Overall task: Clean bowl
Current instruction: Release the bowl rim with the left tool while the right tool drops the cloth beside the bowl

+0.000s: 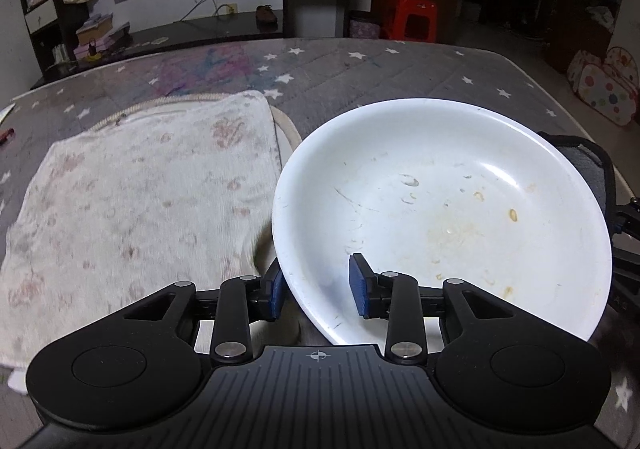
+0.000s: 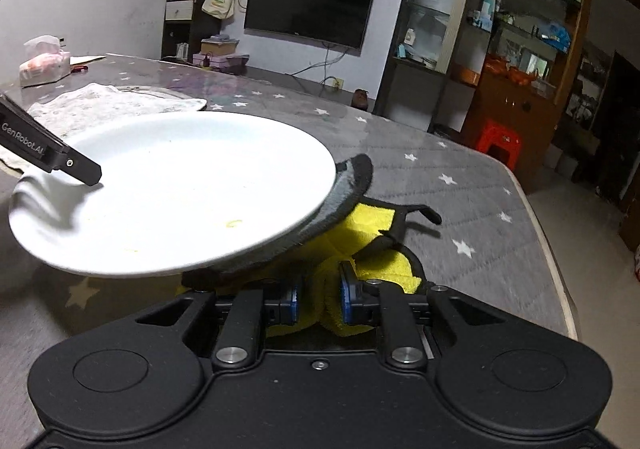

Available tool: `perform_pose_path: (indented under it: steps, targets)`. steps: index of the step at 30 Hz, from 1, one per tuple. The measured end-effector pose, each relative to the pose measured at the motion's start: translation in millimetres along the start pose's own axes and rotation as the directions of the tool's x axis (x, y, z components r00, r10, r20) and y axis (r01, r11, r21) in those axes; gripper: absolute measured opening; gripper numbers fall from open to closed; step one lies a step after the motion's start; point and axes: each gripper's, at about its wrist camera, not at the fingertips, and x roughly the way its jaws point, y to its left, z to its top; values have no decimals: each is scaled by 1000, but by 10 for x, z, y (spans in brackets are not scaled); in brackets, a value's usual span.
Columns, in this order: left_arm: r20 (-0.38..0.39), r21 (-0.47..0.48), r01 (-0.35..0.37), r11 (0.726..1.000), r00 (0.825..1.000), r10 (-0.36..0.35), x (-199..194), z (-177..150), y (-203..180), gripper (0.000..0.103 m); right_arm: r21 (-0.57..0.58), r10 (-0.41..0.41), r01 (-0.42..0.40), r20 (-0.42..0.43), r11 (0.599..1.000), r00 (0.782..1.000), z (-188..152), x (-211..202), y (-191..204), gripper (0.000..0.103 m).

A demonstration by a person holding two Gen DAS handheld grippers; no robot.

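A shallow white bowl [image 1: 440, 209] with dried yellowish food specks is held tilted above the table. My left gripper [image 1: 318, 285] is shut on its near rim, one blue pad inside and one under it. In the right wrist view the bowl [image 2: 172, 193] is at the left, with the left gripper's finger [image 2: 76, 169] on its rim. My right gripper [image 2: 318, 301] is shut on a yellow and grey cleaning cloth [image 2: 372, 233] that lies under the bowl's right edge. The cloth's dark edge [image 1: 588, 169] shows behind the bowl in the left wrist view.
A pale flowered towel [image 1: 136, 201] lies on the grey star-patterned table [image 1: 360, 69] left of the bowl. A tissue pack [image 2: 42, 63] sits at the table's far left. A red stool [image 2: 496, 139] stands beyond the table's far edge.
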Motion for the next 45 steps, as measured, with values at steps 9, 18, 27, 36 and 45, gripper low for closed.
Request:
perform_pose_path:
  steps: [9, 18, 27, 36, 45]
  targets:
    - [25, 0, -33, 999, 999, 33, 227, 152, 7, 41, 28, -38, 38, -2, 999, 999, 106, 166, -97, 22]
    - [110, 23, -52, 998, 993, 50, 38, -67, -8, 45, 129, -57, 57, -5, 990, 998, -56, -116, -220, 44]
    - [218, -39, -41, 998, 975, 49, -347, -319, 169, 65, 248, -93, 102, -47, 963, 995, -270, -340, -385, 60]
    - [186, -74, -44, 996, 981, 57, -455, -678, 472, 66, 328, -110, 133, -88, 935, 990, -387, -411, -501, 68]
    - [192, -52, -23, 998, 981, 33, -390, -840, 626, 78, 333, -117, 146, -107, 932, 987, -403, -362, -515, 94]
